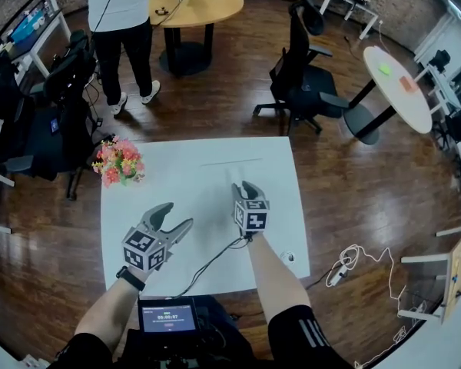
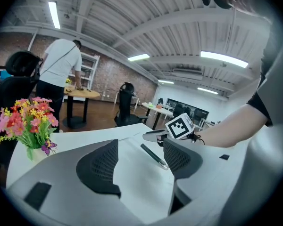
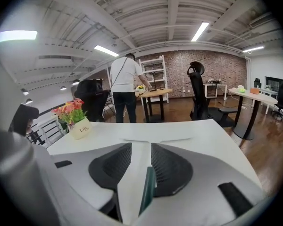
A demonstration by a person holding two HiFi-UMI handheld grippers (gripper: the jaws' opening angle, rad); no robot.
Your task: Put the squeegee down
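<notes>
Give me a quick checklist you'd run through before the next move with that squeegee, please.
1. Squeegee sits between the right gripper jaws: ok. The jaws are apart and it touches one pad only.
2. Squeegee rests on the table: cannot tell.
3. Left gripper is open and holds nothing: ok.
4. Flowers stand apart from both grippers: ok.
5. Person stands away from the table: ok.

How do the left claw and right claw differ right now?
The left claw gapes wide and empty; the right claw is narrowed, with the dark green squeegee between its jaws, against one jaw, grip unclear. The left claw angles rightward; the right claw points straight ahead. Both are over the white table.
</notes>
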